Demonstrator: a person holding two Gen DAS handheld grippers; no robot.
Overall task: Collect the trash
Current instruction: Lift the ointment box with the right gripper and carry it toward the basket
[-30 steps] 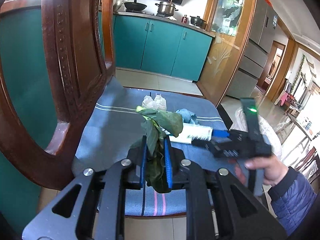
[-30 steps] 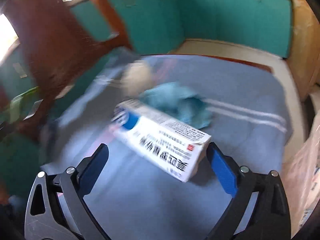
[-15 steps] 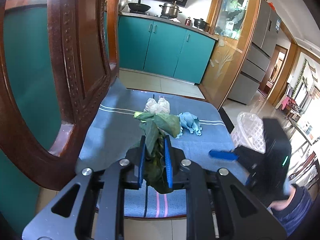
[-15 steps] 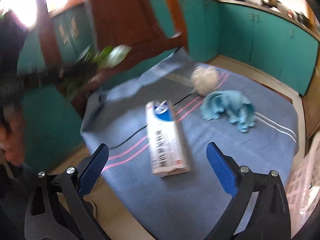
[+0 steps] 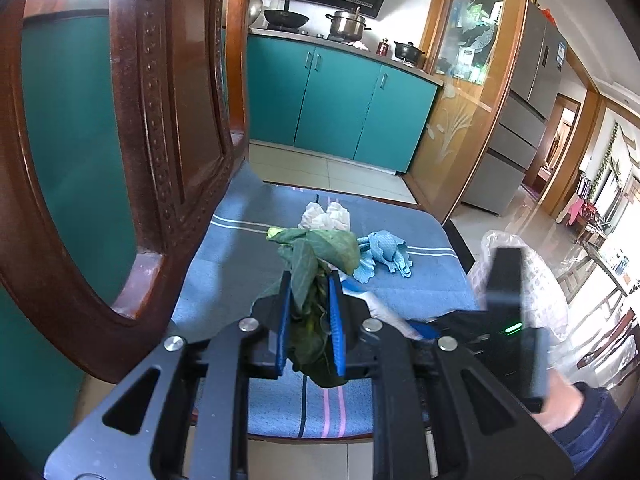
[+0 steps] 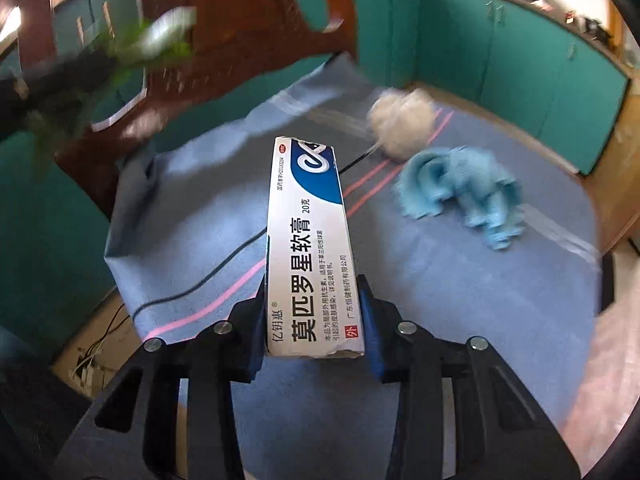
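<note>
A: Closing on the ointment box (image 6: 310, 248), is it? The right gripper (image 6: 312, 316) has just been drawing its jaws in, and the box's near end sits between the pads, which look to be touching its long sides.

B: Yes. The box lies on the blue cloth (image 6: 460, 300) over the chair seat, running near to far. It looks light, thin card, so too hard a squeeze would likely crush it; the near end, across the narrow width, seems the sensible hold.

A: And the left gripper (image 5: 310, 316)?

B: Pinching limp green leaves (image 5: 316, 256), raised above the seat. The crumpled white tissue (image 6: 402, 122) and blue rag (image 6: 464, 196) lie farther right, soft stuff.
</note>
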